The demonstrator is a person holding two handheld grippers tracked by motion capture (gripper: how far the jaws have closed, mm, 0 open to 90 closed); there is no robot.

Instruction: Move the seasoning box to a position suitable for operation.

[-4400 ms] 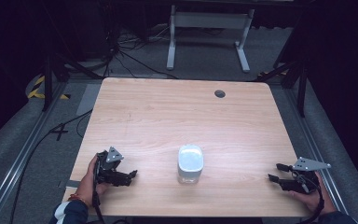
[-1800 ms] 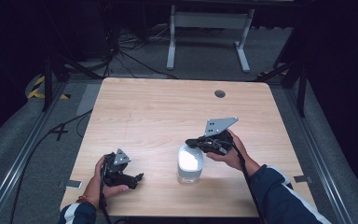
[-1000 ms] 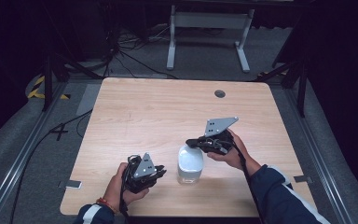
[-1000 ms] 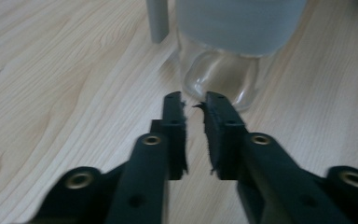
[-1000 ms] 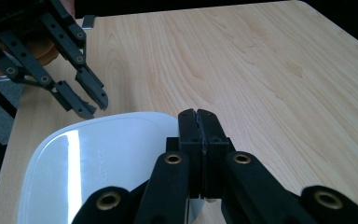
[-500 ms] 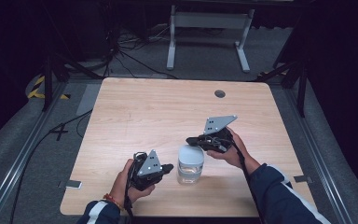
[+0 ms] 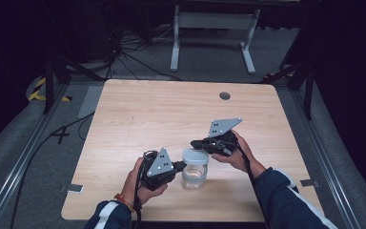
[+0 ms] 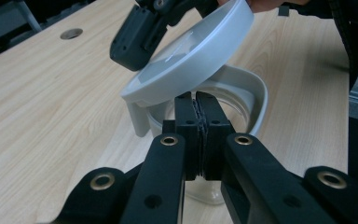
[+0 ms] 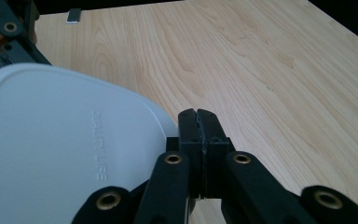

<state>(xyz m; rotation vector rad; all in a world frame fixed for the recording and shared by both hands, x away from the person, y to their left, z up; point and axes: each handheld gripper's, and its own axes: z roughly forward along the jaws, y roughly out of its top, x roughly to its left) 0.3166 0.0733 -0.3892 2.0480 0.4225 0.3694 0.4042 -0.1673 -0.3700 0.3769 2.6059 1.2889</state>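
The left tool (image 7: 177, 166) has its jaws pressed together, their tips at the near rim of the clear glass jar with a grey plastic collar (image 7: 194, 172); whether they pinch that rim cannot be told. The right tool (image 7: 196, 142) also shows its jaws shut, at the edge of the round grey plastic lid (image 8: 193, 53), which is tilted, its far side raised off the jar by that tool. In the right gripper view the lid (image 9: 51, 154) carries raised lettering. The jar stands near the front edge of the pale wooden desk (image 7: 147, 109), whose middle and far half lie bare. A round cable hole (image 7: 225, 96) sits near the far edge. Beyond, a grey carpeted floor (image 7: 24, 143), black cables (image 7: 124, 47) and a white metal stand (image 7: 214, 28) lie in a dark room.
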